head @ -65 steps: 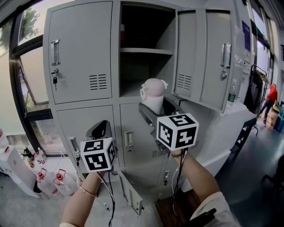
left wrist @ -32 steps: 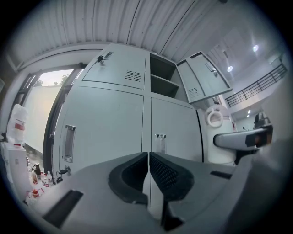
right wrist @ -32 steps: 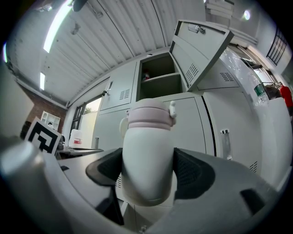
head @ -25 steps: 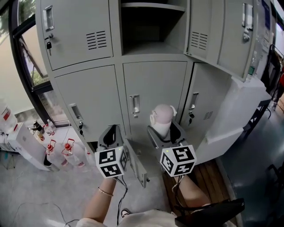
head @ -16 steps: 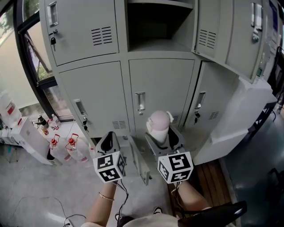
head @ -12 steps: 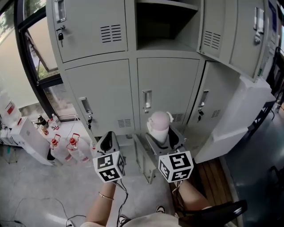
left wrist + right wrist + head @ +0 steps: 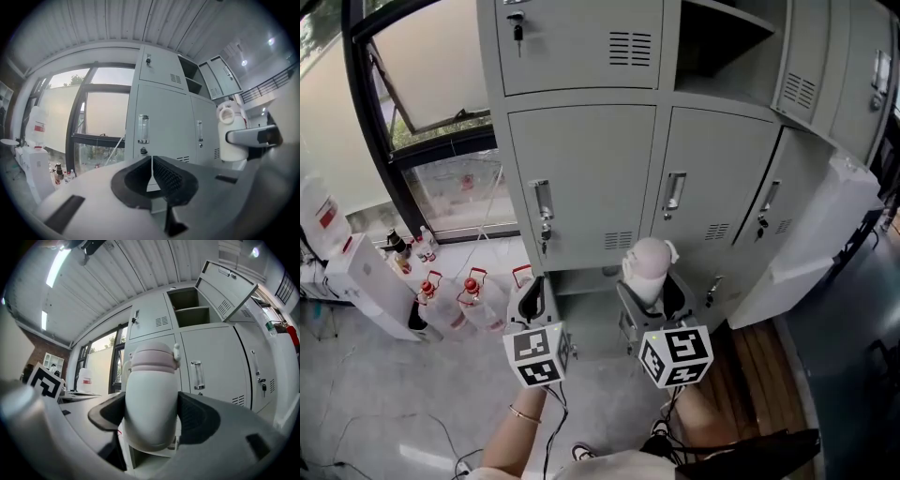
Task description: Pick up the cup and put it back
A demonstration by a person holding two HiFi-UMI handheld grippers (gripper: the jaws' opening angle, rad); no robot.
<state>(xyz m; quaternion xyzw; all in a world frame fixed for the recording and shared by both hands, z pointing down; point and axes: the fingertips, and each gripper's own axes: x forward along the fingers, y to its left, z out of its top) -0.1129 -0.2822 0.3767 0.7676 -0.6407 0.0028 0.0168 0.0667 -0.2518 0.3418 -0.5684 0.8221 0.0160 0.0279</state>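
The cup (image 7: 649, 270) is white with a pale pink lid and a small loop handle. It stands upright between the jaws of my right gripper (image 7: 649, 298), which is shut on its body, low in front of the grey lockers (image 7: 581, 169). In the right gripper view the cup (image 7: 152, 397) fills the middle, with a dark pad pressed against each side of it. My left gripper (image 7: 530, 300) hangs beside it on the left; its pads (image 7: 164, 176) meet with nothing between them. From the left gripper view the cup (image 7: 228, 136) shows at the right.
An upper locker compartment (image 7: 722, 42) stands open at the top right, its door (image 7: 811, 66) swung out. Water bottles with red caps (image 7: 469, 298) and a white box (image 7: 366, 281) sit on the floor at left, below a window (image 7: 441, 66). A wooden pallet (image 7: 759, 361) lies at right.
Both grippers have come down from the open upper compartment to the bottom row of lockers, and the view has swung left. The cup stays in the right gripper.
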